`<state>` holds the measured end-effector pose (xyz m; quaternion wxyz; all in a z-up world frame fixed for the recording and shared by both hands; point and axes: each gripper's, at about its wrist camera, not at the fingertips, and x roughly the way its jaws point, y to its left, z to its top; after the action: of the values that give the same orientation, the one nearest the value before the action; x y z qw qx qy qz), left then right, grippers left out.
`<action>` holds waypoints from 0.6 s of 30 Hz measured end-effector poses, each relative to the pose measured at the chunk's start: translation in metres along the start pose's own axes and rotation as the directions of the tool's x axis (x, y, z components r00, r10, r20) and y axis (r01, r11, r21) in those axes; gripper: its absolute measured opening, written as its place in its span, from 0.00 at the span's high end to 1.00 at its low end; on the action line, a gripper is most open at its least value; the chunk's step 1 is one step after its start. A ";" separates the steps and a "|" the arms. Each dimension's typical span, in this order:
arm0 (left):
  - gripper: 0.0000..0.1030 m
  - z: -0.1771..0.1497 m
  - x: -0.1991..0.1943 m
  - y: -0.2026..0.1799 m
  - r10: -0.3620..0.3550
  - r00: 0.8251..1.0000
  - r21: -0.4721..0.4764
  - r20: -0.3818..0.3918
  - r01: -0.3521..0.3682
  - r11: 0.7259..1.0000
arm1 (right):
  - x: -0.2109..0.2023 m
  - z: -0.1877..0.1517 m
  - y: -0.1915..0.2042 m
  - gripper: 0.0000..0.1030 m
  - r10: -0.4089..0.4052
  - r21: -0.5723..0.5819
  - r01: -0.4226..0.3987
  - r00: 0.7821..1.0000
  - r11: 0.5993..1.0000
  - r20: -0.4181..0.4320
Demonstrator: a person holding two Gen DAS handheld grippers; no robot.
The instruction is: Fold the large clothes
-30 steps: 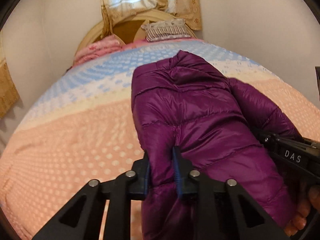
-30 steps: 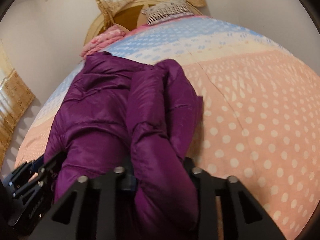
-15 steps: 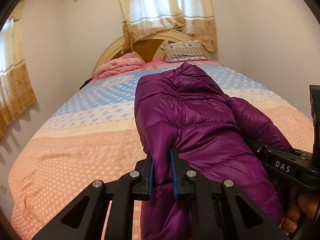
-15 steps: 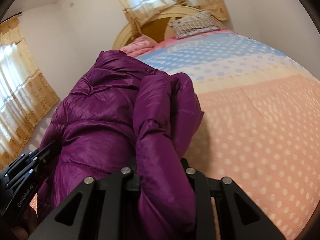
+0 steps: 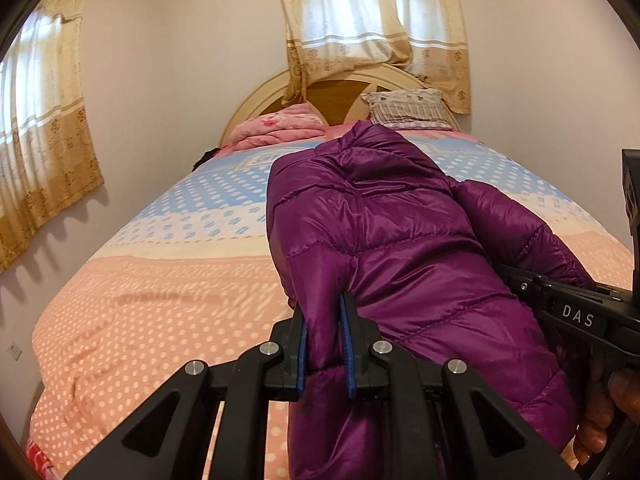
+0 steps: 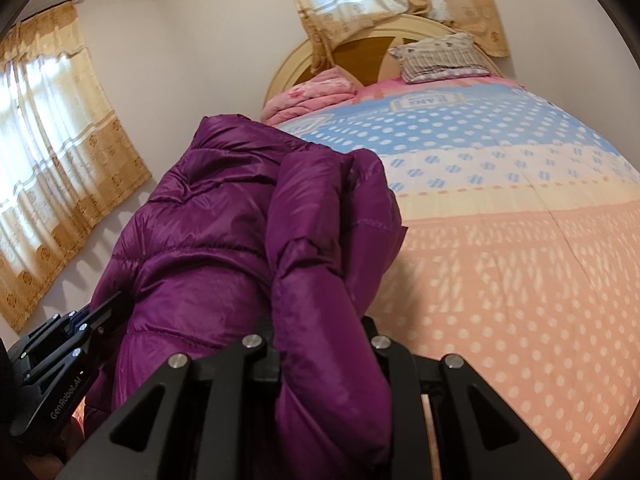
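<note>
Both hand-held grippers pinched the shiny purple quilted puffer jacket [image 5: 400, 248]: the left hand-held gripper [image 5: 325, 340] squeezed a fold between its blue pads [image 5: 349, 354], and the right hand-held gripper [image 6: 320, 344] clamped a thick bunched fold. Held up over the bed's peach, cream and blue polka-dot bedspread [image 5: 168, 288], the jacket blocked much of the bed from view. At the curved cream headboard [image 6: 296, 60] lay one folded pink quilt [image 5: 280, 128] and one striped grey pillow [image 5: 408, 110]. Two beige curtained windows [image 5: 372, 12] lit the room.
</note>
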<state>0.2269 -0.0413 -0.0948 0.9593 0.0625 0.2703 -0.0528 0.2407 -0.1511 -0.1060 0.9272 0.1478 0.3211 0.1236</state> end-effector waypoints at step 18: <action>0.87 -0.021 0.006 0.049 0.077 0.996 -0.053 -0.034 -0.079 0.995 | 0.035 0.004 0.043 0.78 0.060 -0.085 -0.065 0.996 0.994 -0.062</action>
<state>0.2275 0.0102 -0.1109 0.9576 0.0480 0.2841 -0.0069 0.2643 -0.1004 -0.1078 0.9185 0.1133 0.3381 0.1707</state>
